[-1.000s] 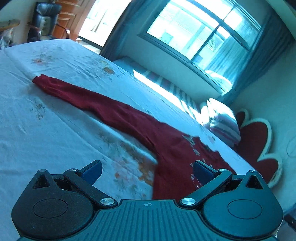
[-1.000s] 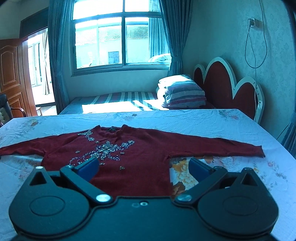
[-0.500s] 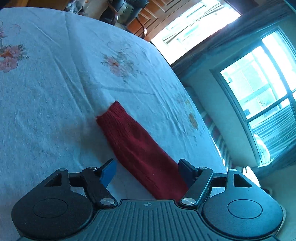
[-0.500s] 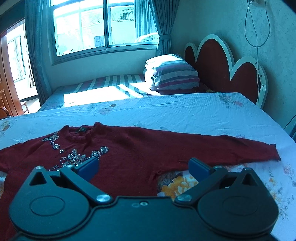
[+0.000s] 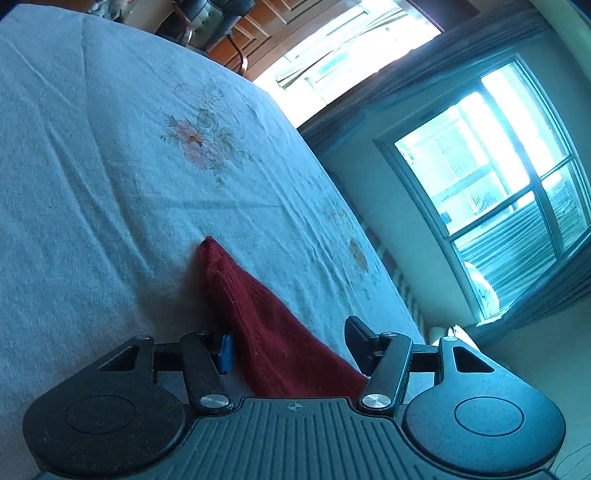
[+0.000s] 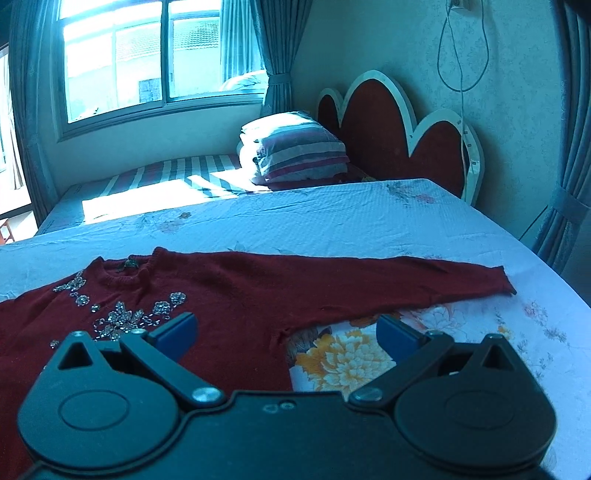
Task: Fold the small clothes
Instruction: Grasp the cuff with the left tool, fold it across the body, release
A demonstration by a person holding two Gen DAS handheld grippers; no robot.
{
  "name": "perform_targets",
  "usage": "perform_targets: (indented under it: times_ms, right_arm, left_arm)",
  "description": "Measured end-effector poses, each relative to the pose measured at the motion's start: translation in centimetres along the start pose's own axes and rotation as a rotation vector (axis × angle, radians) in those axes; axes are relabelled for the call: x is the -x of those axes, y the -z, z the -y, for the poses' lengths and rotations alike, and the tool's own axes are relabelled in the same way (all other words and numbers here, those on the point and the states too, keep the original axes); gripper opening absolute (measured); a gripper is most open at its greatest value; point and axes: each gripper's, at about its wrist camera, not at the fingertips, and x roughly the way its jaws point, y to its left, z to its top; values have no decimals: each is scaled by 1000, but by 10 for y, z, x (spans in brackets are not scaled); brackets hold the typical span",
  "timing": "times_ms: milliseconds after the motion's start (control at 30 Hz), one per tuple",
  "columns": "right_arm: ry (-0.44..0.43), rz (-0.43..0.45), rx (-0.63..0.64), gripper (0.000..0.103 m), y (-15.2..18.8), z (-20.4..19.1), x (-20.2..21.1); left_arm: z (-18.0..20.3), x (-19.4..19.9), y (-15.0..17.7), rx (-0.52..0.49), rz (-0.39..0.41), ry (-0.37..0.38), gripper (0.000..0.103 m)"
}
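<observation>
A dark red sweater (image 6: 236, 295) with beaded flowers on the chest lies spread flat on the bed. Its right sleeve (image 6: 424, 280) stretches out to the right. In the left wrist view its other sleeve (image 5: 258, 314) runs between the fingers of my left gripper (image 5: 290, 338). Those jaws are closing, and the knit is rucked up into a ridge between the blue pads. My right gripper (image 6: 284, 325) hovers open over the sweater's right side below the armpit, holding nothing.
The bed sheet (image 5: 92, 184) is pale blue with flower prints. A striped pillow (image 6: 295, 147) and a red scalloped headboard (image 6: 388, 125) lie beyond. A second striped bed (image 6: 155, 177) stands under the window. A black chair (image 5: 207, 14) is past the bed's far edge.
My left gripper swung out along the left sleeve to its cuff, dropped low and narrowed its jaws around it. The right gripper shifted right and a little lower over the sweater, still open.
</observation>
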Motion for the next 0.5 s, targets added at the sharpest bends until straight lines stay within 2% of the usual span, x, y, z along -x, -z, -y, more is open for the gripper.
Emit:
perform_targets:
  times_ms: [67, 200, 333, 400, 500]
  right_arm:
    - [40, -4, -30, 103, -2, 8, -2]
    - [89, 18, -39, 103, -5, 18, 5]
    - [129, 32, -49, 103, -4, 35, 14]
    - [159, 28, -64, 103, -2, 49, 17]
    - [188, 25, -85, 103, 0, 69, 18]
  left_arm:
    - [0, -6, -2, 3, -33, -73, 4]
    - [3, 0, -7, -18, 7, -94, 4]
    - [45, 29, -11, -52, 91, 65, 4]
    - [85, 36, -8, -89, 105, 157, 4]
    - [161, 36, 14, -188, 88, 284, 4]
